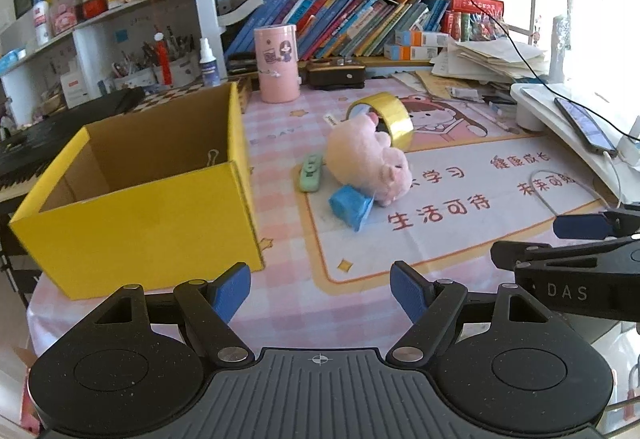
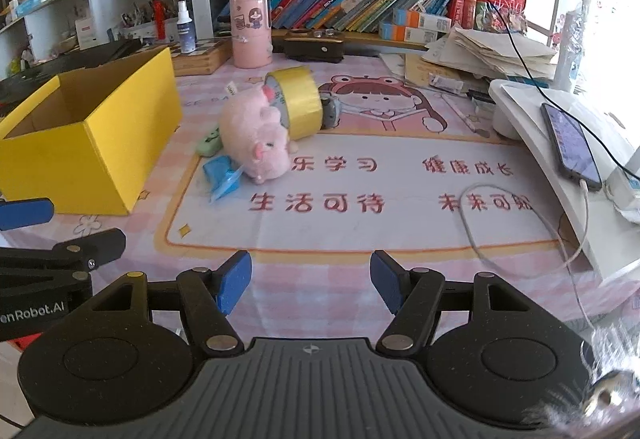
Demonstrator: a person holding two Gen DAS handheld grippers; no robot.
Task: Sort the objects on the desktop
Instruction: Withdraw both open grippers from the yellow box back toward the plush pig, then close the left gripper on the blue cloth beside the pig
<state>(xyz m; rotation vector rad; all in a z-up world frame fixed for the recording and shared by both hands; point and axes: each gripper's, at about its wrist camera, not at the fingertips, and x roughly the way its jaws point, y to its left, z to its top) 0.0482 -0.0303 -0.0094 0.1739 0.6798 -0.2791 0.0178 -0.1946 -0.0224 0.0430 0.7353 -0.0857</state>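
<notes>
Both grippers hover low over the near edge of the table point(image 2: 320, 259), which is covered by a pink checked cloth and a cartoon desk mat point(image 2: 400, 223) printed with red characters. The left gripper point(image 1: 320, 289) has its blue-padded jaws standing apart with nothing between them, and the right gripper point(image 2: 311, 281) likewise has its jaws apart and empty; each shows at the edge of the other's view. An open yellow cardboard box point(image 1: 160, 223) stands on the left side of the table, with a binder clip point(image 1: 211, 158) visible against its inner wall. The objects to sort lie in a cluster just right of the box: a pink plush pig point(image 1: 370, 159) lying on its side, a roll of yellow tape point(image 1: 394, 119) standing on edge and touching the pig's far side, a green eraser-like piece point(image 1: 311, 172) beside the pig toward the box, and a blue packet point(image 1: 352, 205) touching the pig's near side. Behind them a pink cylindrical canister point(image 1: 277, 63) stands upright near the bookshelf point(image 1: 360, 21). To the right, a phone point(image 2: 570, 145) lies plugged in on a white stand point(image 2: 516, 95), with a white cable point(image 2: 520, 231) looping over the mat.
</notes>
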